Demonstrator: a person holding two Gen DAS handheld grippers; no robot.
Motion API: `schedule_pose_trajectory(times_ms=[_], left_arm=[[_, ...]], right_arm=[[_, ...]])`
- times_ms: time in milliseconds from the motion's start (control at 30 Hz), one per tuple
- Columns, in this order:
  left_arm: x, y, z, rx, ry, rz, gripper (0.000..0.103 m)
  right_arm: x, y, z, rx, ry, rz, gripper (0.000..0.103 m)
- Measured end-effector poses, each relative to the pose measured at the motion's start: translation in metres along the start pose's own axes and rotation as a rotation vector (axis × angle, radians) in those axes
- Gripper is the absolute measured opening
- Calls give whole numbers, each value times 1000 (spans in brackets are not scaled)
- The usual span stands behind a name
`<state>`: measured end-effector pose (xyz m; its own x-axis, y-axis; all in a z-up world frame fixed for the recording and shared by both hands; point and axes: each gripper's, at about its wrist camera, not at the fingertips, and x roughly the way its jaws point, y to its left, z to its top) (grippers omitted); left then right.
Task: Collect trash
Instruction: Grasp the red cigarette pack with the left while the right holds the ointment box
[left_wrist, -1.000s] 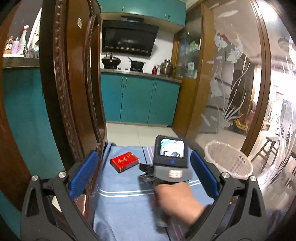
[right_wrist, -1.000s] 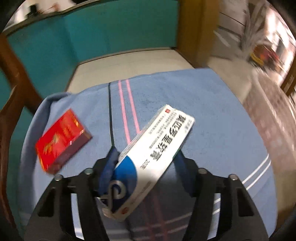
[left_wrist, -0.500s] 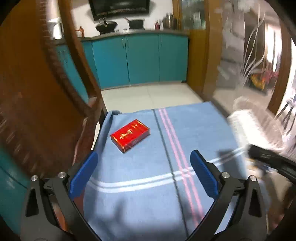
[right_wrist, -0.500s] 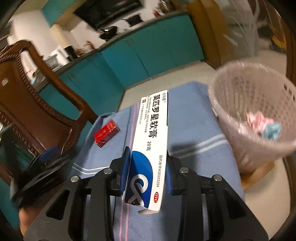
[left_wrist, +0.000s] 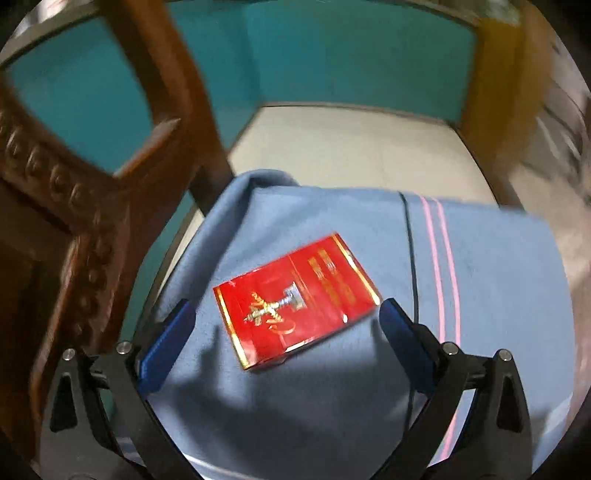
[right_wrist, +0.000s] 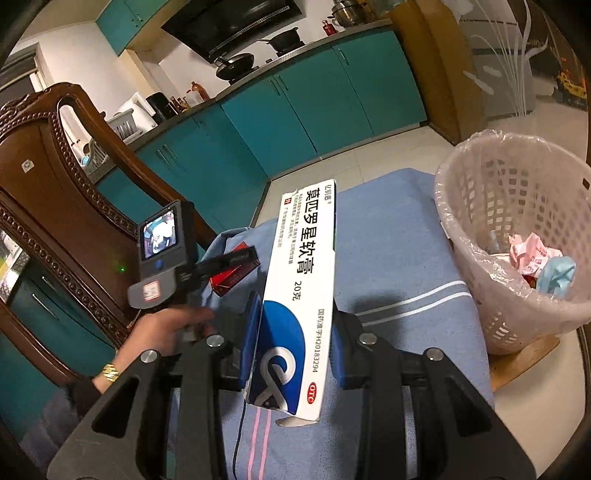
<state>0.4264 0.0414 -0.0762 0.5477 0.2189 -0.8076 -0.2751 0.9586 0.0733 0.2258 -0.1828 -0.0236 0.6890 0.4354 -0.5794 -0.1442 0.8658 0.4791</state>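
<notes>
red and flat, the glossy cigarette-style cardboard packet (left_wrist: 297, 301) with gold print lies on the blue striped cloth (left_wrist: 480, 280) that covers the bench, and the left gripper (left_wrist: 284, 332) hangs over it with its blue-padded fingers (left_wrist: 166, 343) spread wide, one on each side of the packet and holding nothing. whether the fingertips touch the cloth cannot be told from the left wrist view. the packet sits askew to the line between the pads, so a good grasp probably calls for a small turn of the wrist first, so that the pads meet two opposite long edges squarely instead of two corners, which could make the packet spin out. lowering until the pads bracket the packet's thickness, then closing slowly, should keep the slick wrapper from sliding on the soft cloth and keep the cloth from being pinched up with it.

the right gripper (right_wrist: 291, 343) is closed tight on the long white and blue ointment carton (right_wrist: 301, 295), gripped near its lower end so that most of the carton stands up and forward, above the cloth. the pale pink plastic mesh wastebasket (right_wrist: 476, 236), lined with a thin bag and already holding crumpled paper, stands to the right, just beside the cloth's edge. for this carton the sound course seems to be to carry it over the basket's rim before letting go, since the long free end could catch the rim and tip out. the carved dark wooden chair (right_wrist: 55, 192) stands close on the left, so the left arm has little room to swing.
</notes>
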Motion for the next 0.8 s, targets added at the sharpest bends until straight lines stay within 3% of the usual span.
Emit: schedule_pose_trajectory(times_ms=[267, 400, 467, 600, 700, 800], left_arm=[[18, -6, 6, -219, 17, 83, 100], [39, 0, 6, -291, 92, 79, 99], [36, 0, 4, -250, 56, 69, 91], [9, -4, -11, -154, 6, -20, 91], [-52, -9, -37, 9, -93, -101, 91], [-114, -4, -67, 110, -185, -142, 91]], right_arm=[[1, 1, -1, 4, 18, 20, 34], [-4, 3, 0, -4, 7, 22, 34], [-7, 3, 2, -14, -4, 16, 34], [-10, 0, 5, -28, -14, -2, 34], [-13, -4, 7, -36, -18, -20, 34], [-14, -5, 6, -52, -11, -35, 34]])
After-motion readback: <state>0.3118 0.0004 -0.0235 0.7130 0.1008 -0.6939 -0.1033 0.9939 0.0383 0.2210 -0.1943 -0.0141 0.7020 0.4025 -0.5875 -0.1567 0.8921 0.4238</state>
